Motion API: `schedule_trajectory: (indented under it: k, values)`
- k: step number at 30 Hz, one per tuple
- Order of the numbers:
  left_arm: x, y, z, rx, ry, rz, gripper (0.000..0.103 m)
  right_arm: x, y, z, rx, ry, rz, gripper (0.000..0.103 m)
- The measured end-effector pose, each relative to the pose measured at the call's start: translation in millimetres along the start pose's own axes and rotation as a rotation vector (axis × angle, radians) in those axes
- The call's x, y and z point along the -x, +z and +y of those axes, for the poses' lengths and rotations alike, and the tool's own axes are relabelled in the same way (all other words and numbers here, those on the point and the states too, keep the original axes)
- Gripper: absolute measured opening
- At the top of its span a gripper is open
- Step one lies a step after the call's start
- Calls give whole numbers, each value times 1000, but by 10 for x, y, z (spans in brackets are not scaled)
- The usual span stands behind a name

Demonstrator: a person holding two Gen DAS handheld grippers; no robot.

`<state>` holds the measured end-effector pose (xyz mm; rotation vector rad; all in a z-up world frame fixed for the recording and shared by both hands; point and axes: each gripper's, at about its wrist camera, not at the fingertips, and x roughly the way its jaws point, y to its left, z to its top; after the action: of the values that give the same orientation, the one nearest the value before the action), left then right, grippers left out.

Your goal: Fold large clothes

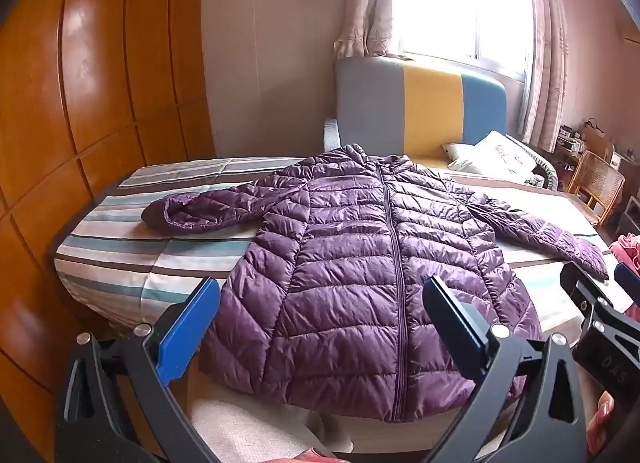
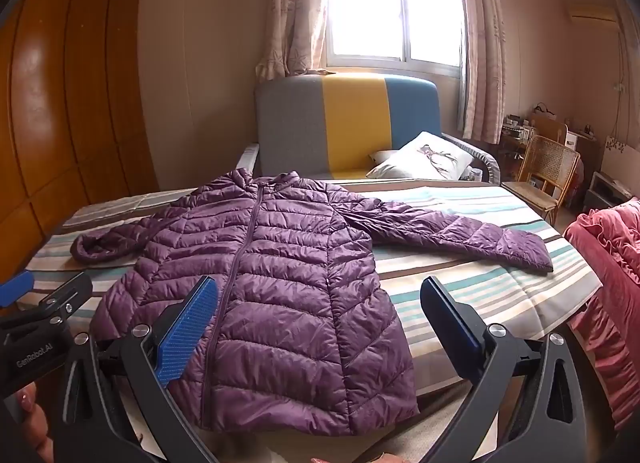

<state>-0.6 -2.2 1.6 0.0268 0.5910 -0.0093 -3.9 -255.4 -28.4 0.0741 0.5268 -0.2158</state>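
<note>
A purple quilted puffer jacket (image 1: 360,263) (image 2: 272,275) lies flat and zipped on a striped bed (image 1: 120,259) (image 2: 460,291), hem toward me, both sleeves spread out to the sides. My left gripper (image 1: 320,303) hovers open above the jacket's hem, with nothing between its blue pads. My right gripper (image 2: 320,303) is open too, held above the hem's right part and the bedsheet, holding nothing. In the left wrist view the right gripper (image 1: 600,287) shows at the right edge. The left gripper (image 2: 44,295) shows at the left edge of the right wrist view.
A wooden wardrobe (image 1: 80,103) stands left of the bed. Behind the bed is a grey, yellow and blue sofa (image 2: 352,123) with a white pillow (image 2: 424,159). At the right are a pink ruffled blanket (image 2: 608,263), a cane chair (image 2: 548,171) and a cluttered desk.
</note>
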Motion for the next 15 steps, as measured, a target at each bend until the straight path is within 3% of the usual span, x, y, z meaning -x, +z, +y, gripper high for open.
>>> schedule_trajectory:
  k: [15]
  values:
    - [-11,4,8,0,-5,4,101,7,-6,11,0,16,1,100]
